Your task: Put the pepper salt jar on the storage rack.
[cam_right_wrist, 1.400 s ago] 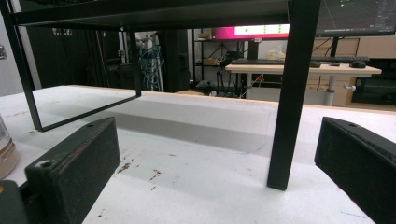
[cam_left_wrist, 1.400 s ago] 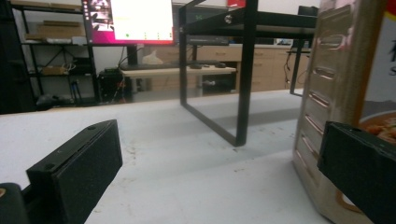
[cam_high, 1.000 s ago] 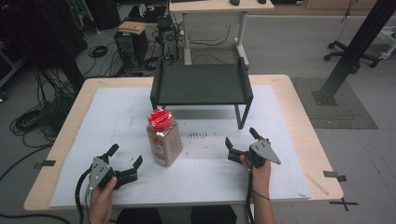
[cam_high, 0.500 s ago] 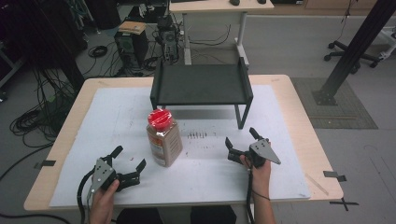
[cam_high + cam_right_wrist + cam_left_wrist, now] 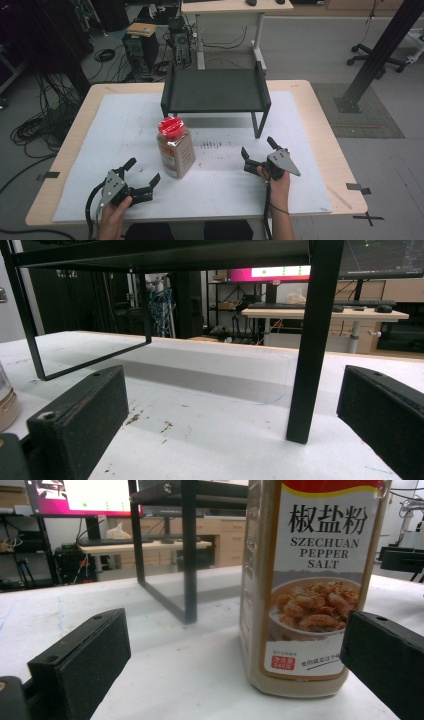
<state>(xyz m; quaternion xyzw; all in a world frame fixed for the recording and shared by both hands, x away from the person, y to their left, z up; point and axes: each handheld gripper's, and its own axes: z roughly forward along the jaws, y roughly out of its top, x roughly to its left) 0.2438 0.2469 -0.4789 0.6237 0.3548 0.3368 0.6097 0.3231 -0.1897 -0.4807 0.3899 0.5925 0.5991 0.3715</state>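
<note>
Red-capped, the pepper-salt jar [image 5: 175,147] stands upright on the tabletop [image 5: 310,100] just in front of the black rack [image 5: 215,90], between our grippers and nearer the left gripper [image 5: 142,180], whose released fingers [image 5: 80,660] frame it off-centre, untouched. Our right gripper [image 5: 257,156] waits well apart, fingers spread and empty, facing a rack leg [image 5: 309,340]. Closing now, we judge, could nudge one side first and tip the tall jar.
</note>
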